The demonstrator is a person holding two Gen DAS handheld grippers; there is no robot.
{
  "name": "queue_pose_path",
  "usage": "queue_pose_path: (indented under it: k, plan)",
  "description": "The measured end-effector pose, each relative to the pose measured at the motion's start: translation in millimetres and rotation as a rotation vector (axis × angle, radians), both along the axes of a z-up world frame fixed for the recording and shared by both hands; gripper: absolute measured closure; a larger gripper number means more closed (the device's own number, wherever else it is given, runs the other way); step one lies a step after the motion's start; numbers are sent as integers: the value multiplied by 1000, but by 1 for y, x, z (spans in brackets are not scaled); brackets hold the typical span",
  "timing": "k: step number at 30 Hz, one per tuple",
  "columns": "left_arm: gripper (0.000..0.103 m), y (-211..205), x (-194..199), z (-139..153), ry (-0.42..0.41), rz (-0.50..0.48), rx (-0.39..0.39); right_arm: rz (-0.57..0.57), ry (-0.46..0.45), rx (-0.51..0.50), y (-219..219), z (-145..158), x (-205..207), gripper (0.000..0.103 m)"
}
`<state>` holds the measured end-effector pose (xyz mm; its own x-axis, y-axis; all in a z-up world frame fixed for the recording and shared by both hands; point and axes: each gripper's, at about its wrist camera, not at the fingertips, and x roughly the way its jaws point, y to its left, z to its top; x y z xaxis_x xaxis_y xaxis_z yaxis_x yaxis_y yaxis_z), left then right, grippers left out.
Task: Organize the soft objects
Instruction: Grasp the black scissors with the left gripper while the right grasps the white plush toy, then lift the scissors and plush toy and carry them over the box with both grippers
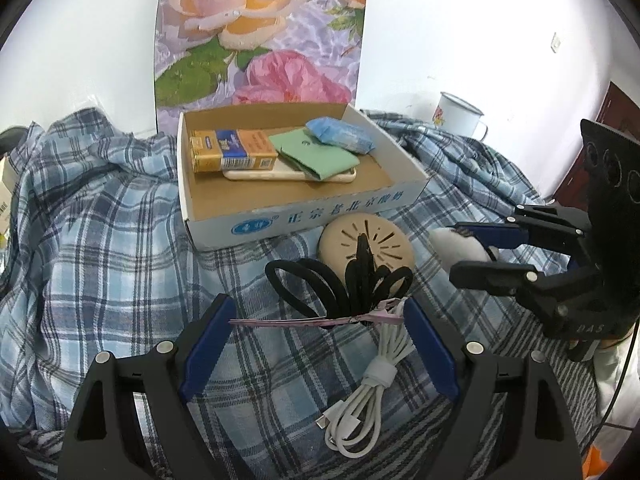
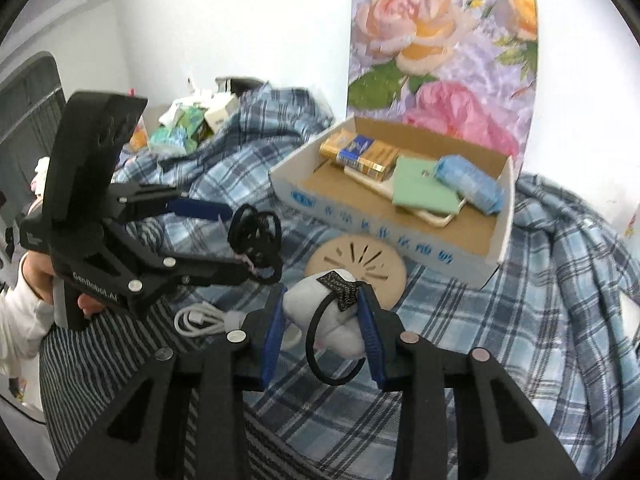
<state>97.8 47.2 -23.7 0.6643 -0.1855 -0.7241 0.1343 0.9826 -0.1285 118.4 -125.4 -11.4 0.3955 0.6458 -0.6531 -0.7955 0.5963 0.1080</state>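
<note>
Plaid blue cloth [image 1: 100, 240] covers the surface, with a white wall and a rose-printed board [image 1: 260, 32] behind. At the far middle sits an open box [image 1: 304, 220] with blue Chinese characters on its front; I cannot read them surely. It already holds a yellow pack, a green pouch and a blue packet.

Near the box, the right tool [image 2: 324, 320] is clamped on a white plush hair tie [image 2: 340, 320], its black loop dangling, held just above the cloth. This looks like the carry step: next it should go up over the near wall and release inside.

Left tool [image 1: 320, 320] stands wide apart around a bundle of black ties [image 1: 344, 284] with a pink clip, not gripping. Its body reads "GenRobot.AI". A white cable [image 1: 360, 400] lies nearest.
</note>
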Motion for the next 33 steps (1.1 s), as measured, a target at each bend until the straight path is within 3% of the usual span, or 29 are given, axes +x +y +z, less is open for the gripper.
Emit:
queue_pose_path:
  k: [17,33]
  plan:
    - [15,4,-17,45,-111,20,31,-89,-113,97,-19,48,-6,68]
    - [15,11,-22,103,-211,61,46,-137,-232,150,-31,116,-2,68]
